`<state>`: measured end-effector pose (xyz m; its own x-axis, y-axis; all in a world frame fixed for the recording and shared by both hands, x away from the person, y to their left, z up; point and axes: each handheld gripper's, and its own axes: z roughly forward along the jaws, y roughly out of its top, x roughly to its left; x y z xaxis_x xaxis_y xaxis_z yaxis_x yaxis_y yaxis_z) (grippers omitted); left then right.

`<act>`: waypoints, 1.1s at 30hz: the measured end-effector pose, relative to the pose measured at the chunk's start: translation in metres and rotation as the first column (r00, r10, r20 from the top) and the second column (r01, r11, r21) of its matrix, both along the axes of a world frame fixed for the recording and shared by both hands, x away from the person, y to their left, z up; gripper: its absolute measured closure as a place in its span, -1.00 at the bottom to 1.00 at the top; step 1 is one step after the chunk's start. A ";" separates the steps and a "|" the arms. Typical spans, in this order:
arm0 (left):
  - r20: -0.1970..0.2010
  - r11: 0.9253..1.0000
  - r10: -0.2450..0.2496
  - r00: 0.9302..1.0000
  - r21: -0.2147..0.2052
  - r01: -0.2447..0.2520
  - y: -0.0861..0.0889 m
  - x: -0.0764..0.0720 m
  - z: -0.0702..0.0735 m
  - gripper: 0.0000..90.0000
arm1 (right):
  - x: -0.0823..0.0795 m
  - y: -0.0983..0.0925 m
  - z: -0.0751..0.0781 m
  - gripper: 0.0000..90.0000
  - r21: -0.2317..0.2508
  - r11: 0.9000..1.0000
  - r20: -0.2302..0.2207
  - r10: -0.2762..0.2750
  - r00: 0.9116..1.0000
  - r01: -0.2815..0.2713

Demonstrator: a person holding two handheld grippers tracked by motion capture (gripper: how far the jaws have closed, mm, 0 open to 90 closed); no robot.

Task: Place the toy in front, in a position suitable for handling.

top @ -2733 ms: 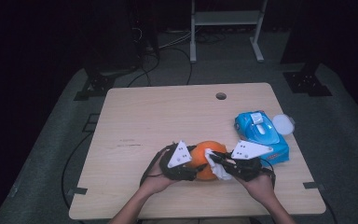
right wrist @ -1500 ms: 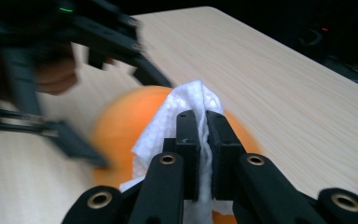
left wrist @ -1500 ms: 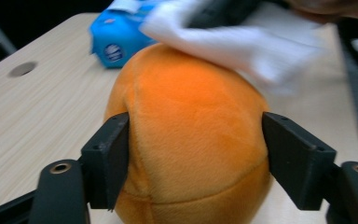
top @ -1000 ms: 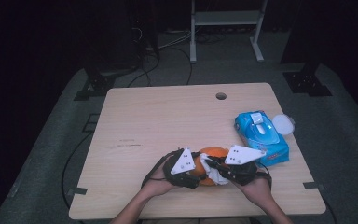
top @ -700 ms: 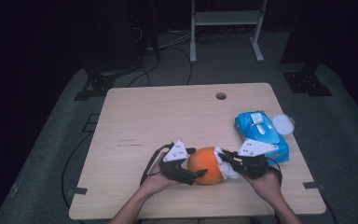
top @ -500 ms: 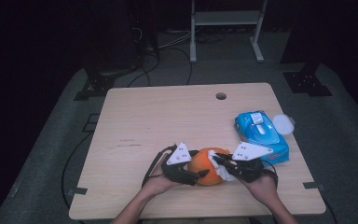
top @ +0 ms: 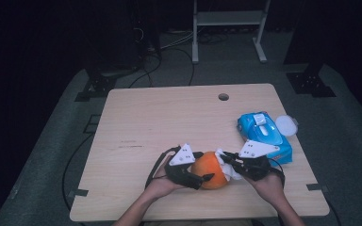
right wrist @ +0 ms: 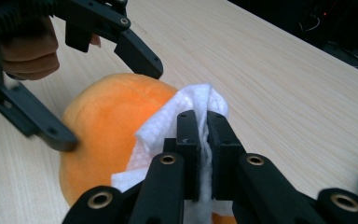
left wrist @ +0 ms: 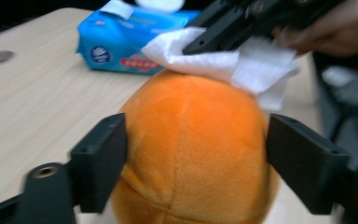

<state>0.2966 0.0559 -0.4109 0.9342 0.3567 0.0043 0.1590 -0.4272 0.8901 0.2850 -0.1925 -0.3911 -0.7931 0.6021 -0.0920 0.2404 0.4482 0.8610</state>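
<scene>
An orange plush ball (top: 209,169) rests on the wooden table (top: 160,122) near its front edge. My left gripper (top: 202,167) has a jaw on each side of the ball (left wrist: 191,149). Its jaws have just been opening, and both pads still touch the plush. My right gripper (top: 226,160) comes in from the right, shut on a folded white wipe (top: 228,167). The wipe (right wrist: 168,126) is pressed against the ball's upper right side (right wrist: 107,126). In the left gripper view the wipe (left wrist: 242,65) lies over the top of the ball.
A blue pack of wet wipes (top: 264,134) lies at the right of the table, just behind my right hand. A round white lid (top: 286,125) sits at its far right corner. A cable hole (top: 223,97) is near the back edge.
My right gripper has slid the wipe back and forth across the ball and now sits a little further left on it. The left jaws stand wider around the ball.
</scene>
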 end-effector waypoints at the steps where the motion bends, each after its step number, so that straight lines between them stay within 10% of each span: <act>1: 0.050 0.999 0.012 0.999 0.045 -0.014 -0.004 -0.004 0.000 -0.43 | -0.001 0.001 0.000 0.86 -0.006 1.000 0.001 -0.001 1.000 0.001; 11: 0.141 0.989 -0.104 0.985 0.122 0.087 -0.005 -0.014 0.000 -0.32 | -0.016 0.029 0.011 0.86 0.005 0.992 0.010 0.124 0.992 -0.124; 24: 0.030 0.995 0.022 0.999 0.092 -0.025 0.017 0.012 -0.002 -0.54 | 0.000 0.005 0.000 0.87 0.011 0.999 -0.046 0.049 0.998 -0.049; 33: 0.036 0.996 -0.038 0.999 0.086 0.034 0.005 0.005 -0.003 -0.51 | -0.004 0.019 0.001 0.86 0.018 0.998 -0.051 0.053 0.997 -0.052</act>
